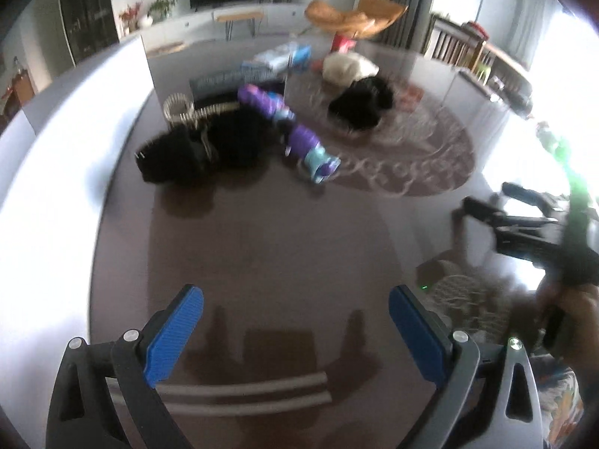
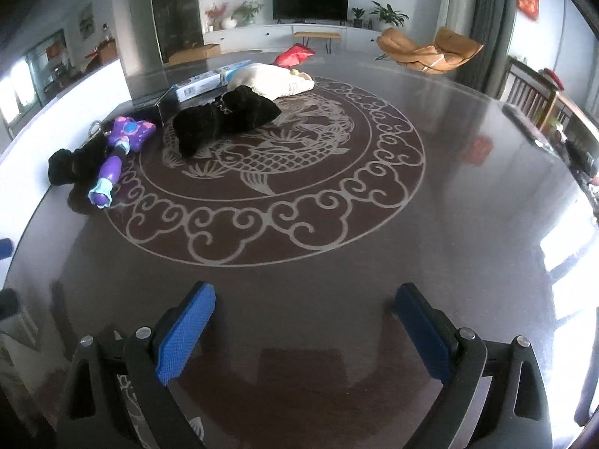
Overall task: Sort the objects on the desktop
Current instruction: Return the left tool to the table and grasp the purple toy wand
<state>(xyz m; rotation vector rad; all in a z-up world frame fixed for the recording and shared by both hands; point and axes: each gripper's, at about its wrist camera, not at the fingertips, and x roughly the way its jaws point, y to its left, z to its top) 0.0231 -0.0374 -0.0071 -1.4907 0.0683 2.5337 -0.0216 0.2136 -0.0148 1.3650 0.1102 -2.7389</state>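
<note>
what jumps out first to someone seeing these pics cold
The big pale fish-and-cloud medallion inlaid in the middle of the dark round table. Next, the purple toy wand at its left edge, beside a black cloth bundle lying on the medallion. Near the camera, both grippers hang open and empty.

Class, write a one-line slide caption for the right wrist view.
Open right gripper above a dark table, purple toy wand far left.

Left tool (image 1: 295, 336) angled down, blue pads (image 1: 174, 336) spread wide, nothing between them, right tool (image 2: 305, 333) angled down likewise, pads (image 2: 187, 331) wide apart and empty, right tool also at right edge of left wrist view, gripped by a hand (image 1: 572, 310)
</note>
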